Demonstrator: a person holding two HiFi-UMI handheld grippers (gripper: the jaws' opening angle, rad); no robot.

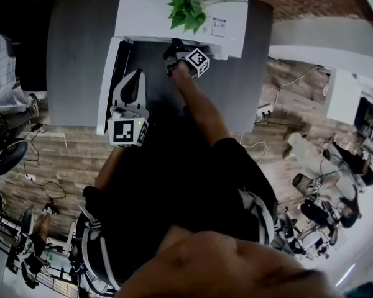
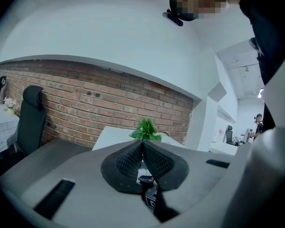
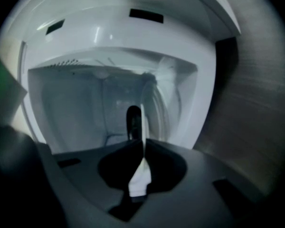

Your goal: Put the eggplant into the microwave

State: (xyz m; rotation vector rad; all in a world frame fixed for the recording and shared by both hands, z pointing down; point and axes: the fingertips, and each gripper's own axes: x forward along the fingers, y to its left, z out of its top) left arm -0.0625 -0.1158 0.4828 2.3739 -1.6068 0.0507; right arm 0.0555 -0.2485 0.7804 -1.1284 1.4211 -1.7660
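Eggplant just beyond right gripper tips

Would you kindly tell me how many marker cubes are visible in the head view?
2. One marker cube rides on the left gripper, left of centre. The other marker cube rides on the right gripper, up by the white microwave. No others show.

Black short-sleeved top, grey-and-white left tool, dark right tool, black-and-white marker cubes
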